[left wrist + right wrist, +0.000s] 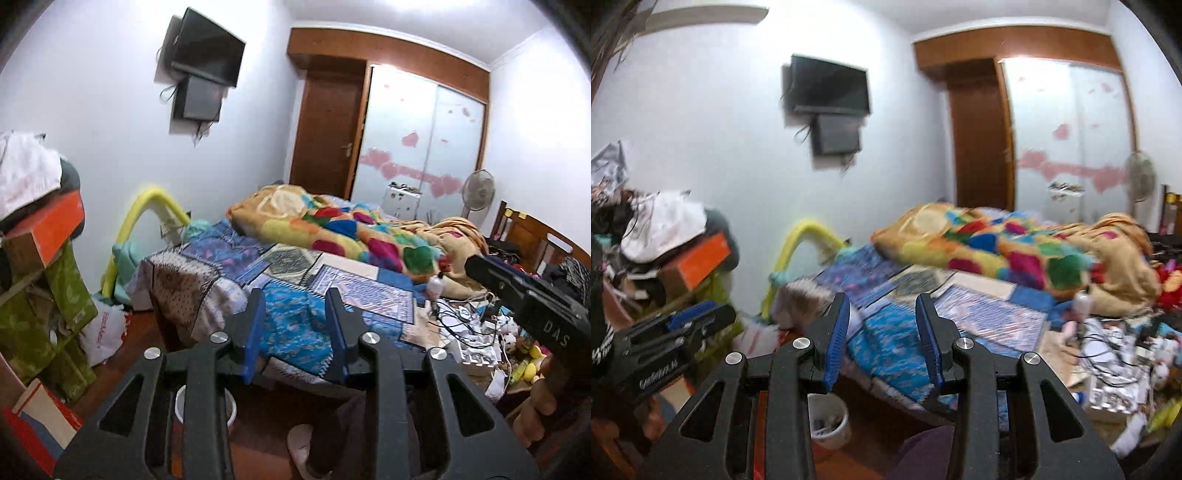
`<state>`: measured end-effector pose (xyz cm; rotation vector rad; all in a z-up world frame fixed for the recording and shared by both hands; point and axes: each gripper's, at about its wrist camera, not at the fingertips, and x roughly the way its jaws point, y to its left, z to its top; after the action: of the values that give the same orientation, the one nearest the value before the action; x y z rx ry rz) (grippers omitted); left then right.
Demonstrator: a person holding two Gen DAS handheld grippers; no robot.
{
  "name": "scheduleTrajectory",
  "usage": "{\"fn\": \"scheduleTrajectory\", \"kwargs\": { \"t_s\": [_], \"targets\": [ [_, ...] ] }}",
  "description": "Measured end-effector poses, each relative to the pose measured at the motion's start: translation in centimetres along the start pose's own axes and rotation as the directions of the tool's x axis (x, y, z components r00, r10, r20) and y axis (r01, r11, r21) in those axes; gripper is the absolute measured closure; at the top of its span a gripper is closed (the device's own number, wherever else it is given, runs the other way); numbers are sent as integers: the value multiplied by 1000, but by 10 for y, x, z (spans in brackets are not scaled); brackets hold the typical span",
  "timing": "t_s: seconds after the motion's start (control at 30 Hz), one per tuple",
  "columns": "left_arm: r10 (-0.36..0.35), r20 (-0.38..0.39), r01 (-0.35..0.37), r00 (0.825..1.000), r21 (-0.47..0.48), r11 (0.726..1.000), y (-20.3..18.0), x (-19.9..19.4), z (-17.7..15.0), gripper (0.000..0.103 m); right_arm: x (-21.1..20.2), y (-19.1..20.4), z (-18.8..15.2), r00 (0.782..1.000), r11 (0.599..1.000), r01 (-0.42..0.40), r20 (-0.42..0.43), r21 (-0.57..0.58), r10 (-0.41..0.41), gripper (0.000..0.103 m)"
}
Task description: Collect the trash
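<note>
Both claws are held above the floor at the foot of a bed, each with its blue-padded fingers spread apart and nothing between them. The left claw (295,332) points at the bed (295,314), whose patchwork cover in blue prints lies straight ahead and just below the fingertips. Beyond it, a bright multicoloured blanket (354,229) is heaped across the mattress. Right of the left claw, the bed's near corner carries the trash: a litter of white papers and wrappers (476,339) tangled with black cables, with a small white bottle (436,286) beside it. The right claw (882,336) faces the same cover; the paper mess (1115,354) lies to its right. Below and slightly left of the right claw, a white bin (831,421) stands on the reddish wood floor, some scraps inside. Far ahead are a brown door (328,133), frosted wardrobe doors with pink patches, and a standing fan (478,190). A dark television (829,88) hangs on the white wall up left. Stacked boxes and cloth crowd the left side.
</note>
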<state>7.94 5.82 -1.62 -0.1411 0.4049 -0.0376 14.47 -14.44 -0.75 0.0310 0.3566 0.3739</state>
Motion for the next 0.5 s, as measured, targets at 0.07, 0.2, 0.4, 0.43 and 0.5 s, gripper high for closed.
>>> {"fn": "scheduleTrajectory", "kwargs": {
  "t_s": [0.07, 0.2, 0.4, 0.43, 0.5],
  "targets": [
    [5, 26, -5, 1000, 18, 1000, -12, -17, -4, 55, -17, 0, 0, 999, 1000, 27, 24, -2, -27, 51],
    [4, 57, -6, 998, 32, 999, -25, -40, -11, 34, -42, -1, -5, 997, 998, 63, 52, 6, -63, 30],
    [33, 72, -36, 997, 51, 998, -37, -59, -25, 9, -70, -5, -16, 989, 992, 121, 81, 43, -124, 0],
    [32, 68, -36, 997, 55, 998, -37, -59, -26, 9, -72, -4, -18, 984, 988, 151, 94, 39, -154, 0],
    [29, 62, -32, 998, 61, 998, -39, -62, -30, 9, -75, -1, -20, 975, 981, 194, 108, 22, -195, 0]
  ]
}}
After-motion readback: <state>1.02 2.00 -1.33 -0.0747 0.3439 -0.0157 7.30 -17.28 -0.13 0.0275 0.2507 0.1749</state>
